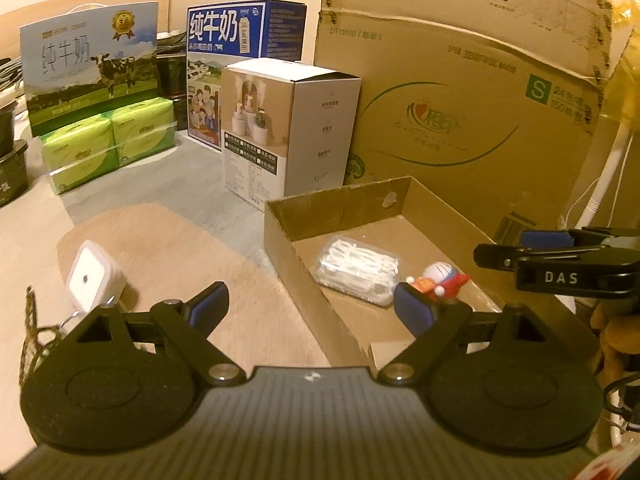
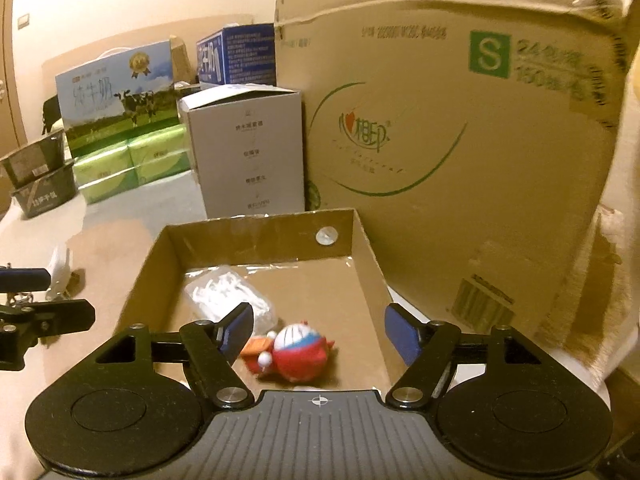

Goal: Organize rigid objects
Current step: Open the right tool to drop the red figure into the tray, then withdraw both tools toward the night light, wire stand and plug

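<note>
Shallow open cardboard tray (image 2: pixel 362 240) on the table (image 1: pixel 172 248), pushed up against a big tissue carton (image 1: pixel 460 120) behind it. Inside the tray: a clear packet of white floss picks (image 2: pixel 228 296) toward the far left, and a red-and-white Doraemon figurine (image 2: pixel 296 354) lying on its side nearer the front, just beside the packet.

Right hand-held gripper (image 2: pixel 318 326) above the front of the tray, released, blue pads apart, nothing pressed between them; figurine below the gap, close to the left pad, blurred. No earlier view to compare.

Left hand-held gripper (image 1: pixel 310 306) spread wide and empty, straddling the tray's left wall, left pad over bare table, right pad over the tray just in front of the figurine.

Left of the tray on the table: a small white square device with a round dot (image 1: pixel 94 278), tilted, with a braided cord or chain (image 1: pixel 30 320) beside it at the view's left border.

Crowding the far side: a grey-white product box (image 1: pixel 288 128) with its top flap open, standing just left of the carton and right behind the tray's far corner; a blue milk carton box (image 1: pixel 244 36) behind that; a milk gift box with a cow picture (image 1: pixel 88 64); stacked green tissue packs (image 1: pixel 108 140) in front of it; dark containers (image 2: pixel 40 176) at far left.
</note>
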The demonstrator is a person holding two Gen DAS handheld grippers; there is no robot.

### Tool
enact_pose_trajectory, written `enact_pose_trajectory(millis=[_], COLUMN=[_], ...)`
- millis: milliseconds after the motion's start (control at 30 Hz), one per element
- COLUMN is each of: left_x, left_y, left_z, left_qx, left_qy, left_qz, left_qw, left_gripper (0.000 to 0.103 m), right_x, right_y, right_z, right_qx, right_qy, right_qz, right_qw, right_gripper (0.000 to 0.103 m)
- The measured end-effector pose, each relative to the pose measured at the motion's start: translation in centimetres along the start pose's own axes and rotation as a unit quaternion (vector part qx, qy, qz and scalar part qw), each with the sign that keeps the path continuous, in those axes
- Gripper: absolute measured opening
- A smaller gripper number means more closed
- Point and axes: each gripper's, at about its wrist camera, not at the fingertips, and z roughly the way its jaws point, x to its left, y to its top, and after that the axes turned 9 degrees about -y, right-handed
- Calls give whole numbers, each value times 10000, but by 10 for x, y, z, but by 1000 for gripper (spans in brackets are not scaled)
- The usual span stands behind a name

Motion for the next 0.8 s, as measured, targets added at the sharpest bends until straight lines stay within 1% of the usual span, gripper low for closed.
enact_pose_trajectory(millis=[267, 567, 700, 800], left_x=[-2, -3, -1, 1], left_y=[-15, -33, -43, -51], left_z=[-46, -101, -125, -140], left_qx=[-45, -122, -124, -123], left_qy=[67, 105, 126, 174], left_qz=[-137, -175, -171, -143], left_qw=[9999, 9997, 9997, 9997], left_gripper=[88, 88, 88, 88], right_x=[7, 25, 37, 44], right_y=[-13, -30, -38, -44], right_z=[-50, -111, -132, -147], right_qx=[-30, -136, -169, -190], right_qy=[-140, -115, -128, -123], right_qz=[277, 574, 584, 729], right_qw=[9995, 9982, 9981, 9971], right_gripper=[75, 77, 77, 77])
